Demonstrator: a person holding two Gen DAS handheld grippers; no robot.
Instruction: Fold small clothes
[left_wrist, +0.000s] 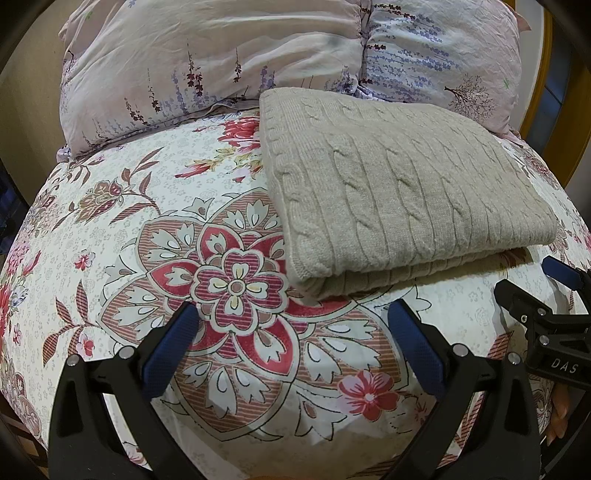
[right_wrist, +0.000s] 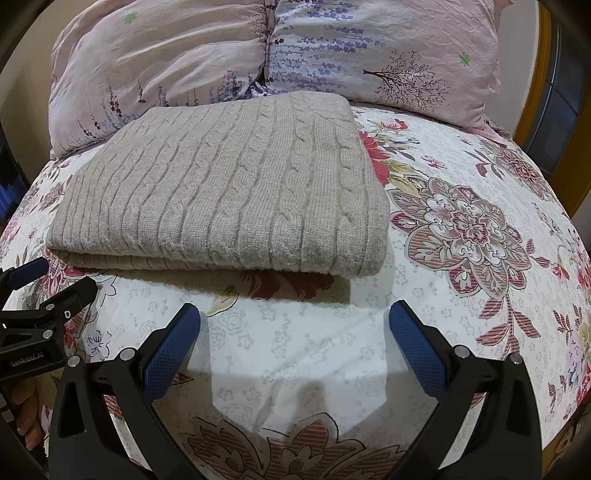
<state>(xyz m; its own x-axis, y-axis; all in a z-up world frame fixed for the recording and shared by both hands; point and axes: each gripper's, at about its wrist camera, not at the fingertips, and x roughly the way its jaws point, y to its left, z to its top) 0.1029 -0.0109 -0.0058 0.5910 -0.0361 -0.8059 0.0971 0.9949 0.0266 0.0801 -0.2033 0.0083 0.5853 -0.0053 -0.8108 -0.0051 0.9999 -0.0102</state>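
The sweater (right_wrist: 221, 184) lies folded near the bed's (right_wrist: 295, 369) head; both claws, left (left_wrist: 291, 332) and right (right_wrist: 294, 332), hang released, apart from it.

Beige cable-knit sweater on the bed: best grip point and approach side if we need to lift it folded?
Probably the rounded fold edge of the cable-knit sweater nearest the grippers. There the layers stack into one thick lip raised off the floral bedspread. Come in low from the front, one finger under, one over; left gripper and right gripper are both open, facing it.

Home bedroom, bed with floral bedsheet (right_wrist: 461, 229), two floral pillows (right_wrist: 388, 48) at its head, yellow wooden frame (right_wrist: 535, 92)
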